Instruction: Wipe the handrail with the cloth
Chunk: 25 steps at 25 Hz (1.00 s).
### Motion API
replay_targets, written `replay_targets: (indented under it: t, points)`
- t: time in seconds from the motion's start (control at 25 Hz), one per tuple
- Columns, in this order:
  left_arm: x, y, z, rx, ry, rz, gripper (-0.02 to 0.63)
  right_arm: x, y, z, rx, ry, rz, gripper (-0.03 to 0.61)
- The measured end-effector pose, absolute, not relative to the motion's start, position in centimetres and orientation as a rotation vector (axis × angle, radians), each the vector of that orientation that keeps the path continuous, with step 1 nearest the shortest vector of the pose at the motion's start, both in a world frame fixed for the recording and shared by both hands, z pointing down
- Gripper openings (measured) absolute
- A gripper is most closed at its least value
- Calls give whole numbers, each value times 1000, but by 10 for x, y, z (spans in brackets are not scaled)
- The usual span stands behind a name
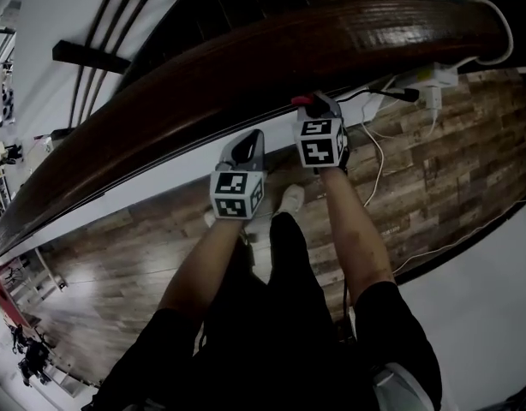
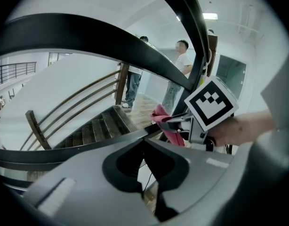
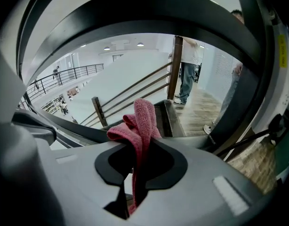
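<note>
The pink terry cloth (image 3: 140, 119) was pinched in the closed jaws of the right gripper (image 3: 135, 147) and held at the near edge of the dark brown curved wooden handrail (image 1: 246, 67), presumably ready for wiping; contact could not be told. The left gripper (image 2: 143, 142) was closed on nothing just beside it, probably not needed.

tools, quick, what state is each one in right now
left tool: closed, nothing in it
right tool: closed on the cloth
</note>
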State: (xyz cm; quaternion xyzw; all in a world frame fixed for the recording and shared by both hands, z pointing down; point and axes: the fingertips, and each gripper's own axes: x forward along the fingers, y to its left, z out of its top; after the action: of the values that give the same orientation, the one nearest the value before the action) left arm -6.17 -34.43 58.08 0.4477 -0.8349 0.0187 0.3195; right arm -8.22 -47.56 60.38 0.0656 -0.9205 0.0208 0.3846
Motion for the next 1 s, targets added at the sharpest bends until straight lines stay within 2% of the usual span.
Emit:
replay_targets:
  t: [1.0]
  points:
    - [-99,-223,591,964,-2247,-9,0,-114,-352,613,39,-2276,-43,51]
